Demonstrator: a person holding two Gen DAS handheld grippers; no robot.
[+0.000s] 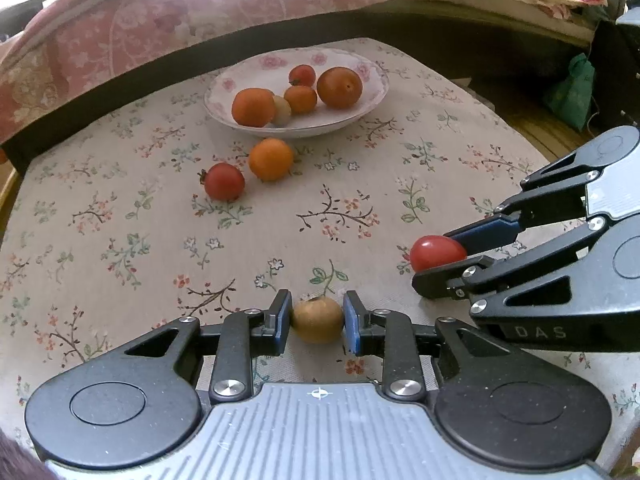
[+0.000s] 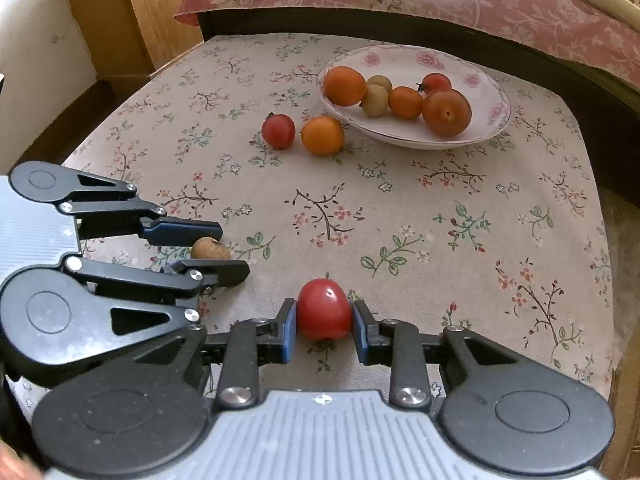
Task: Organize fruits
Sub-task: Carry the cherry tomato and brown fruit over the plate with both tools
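Grippers: left gripper [image 1: 317,320] pinches brown fruit [image 1: 317,320], right gripper [image 2: 324,316] pinches tomato [image 2: 324,316]; we lift gently toward plate [image 1: 372,100].

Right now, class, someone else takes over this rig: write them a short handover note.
Left gripper: jaws around the brown fruit, low over the tablecloth.
Right gripper: jaws around the red tomato.
Done: the floral plate holds six fruits.
Left: plate both held fruits, then the small tomato and orange fruit lying beside the plate.
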